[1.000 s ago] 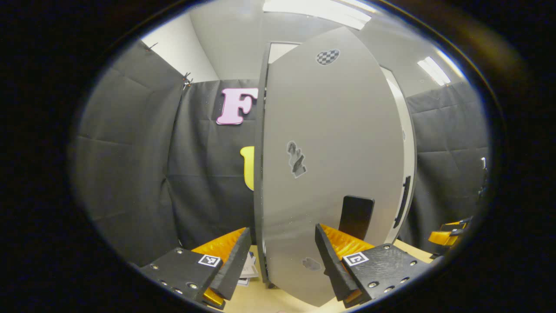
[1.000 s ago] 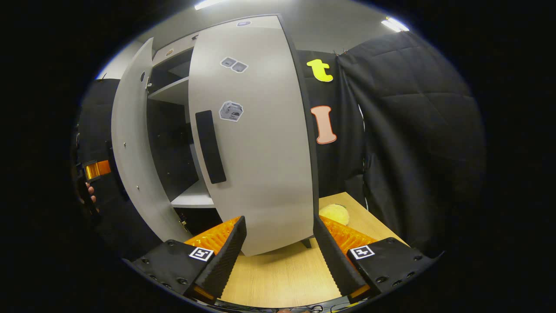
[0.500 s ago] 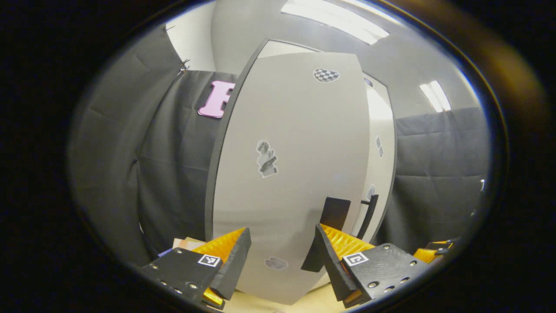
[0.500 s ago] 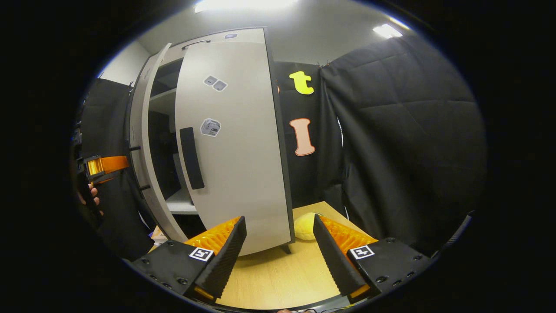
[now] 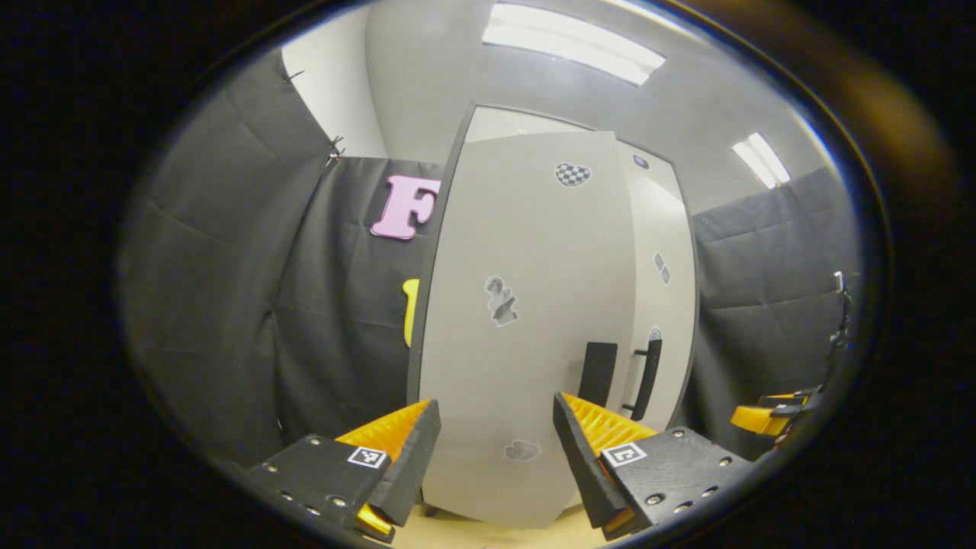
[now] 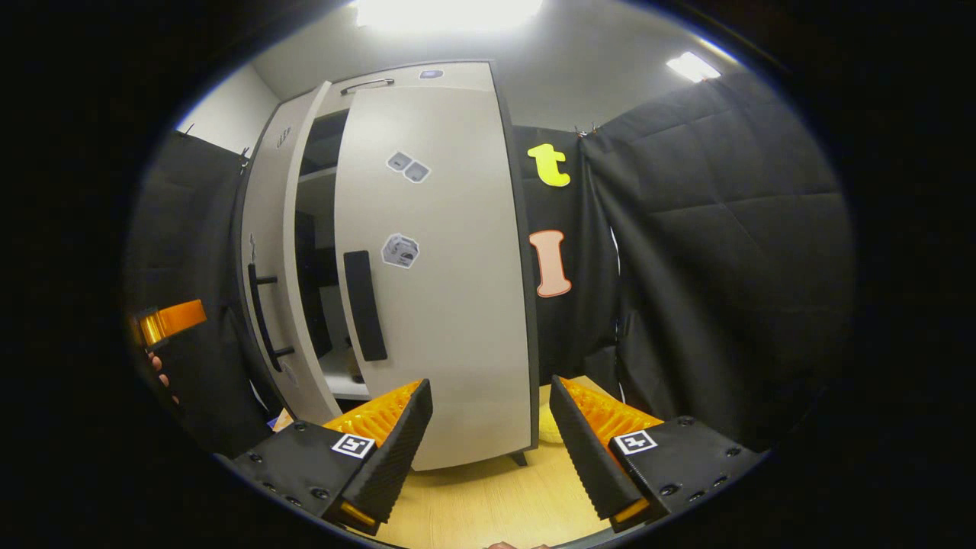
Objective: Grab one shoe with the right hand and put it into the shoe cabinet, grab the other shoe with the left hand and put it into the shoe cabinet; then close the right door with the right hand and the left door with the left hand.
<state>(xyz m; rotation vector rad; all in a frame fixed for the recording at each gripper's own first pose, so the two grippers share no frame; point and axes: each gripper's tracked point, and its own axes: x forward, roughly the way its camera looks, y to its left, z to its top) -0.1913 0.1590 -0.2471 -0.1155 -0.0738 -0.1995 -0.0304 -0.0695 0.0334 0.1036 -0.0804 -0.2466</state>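
The left door [image 5: 526, 328] has swung nearly closed since a moment ago, and the right door [image 6: 442, 267] too. Both the left claw [image 5: 496, 457] and right claw [image 6: 492, 450] stay wide, holding nothing.

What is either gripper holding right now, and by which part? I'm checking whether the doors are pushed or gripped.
Nothing is held. The left gripper and the right gripper are both open, empty, facing the cabinet doors.
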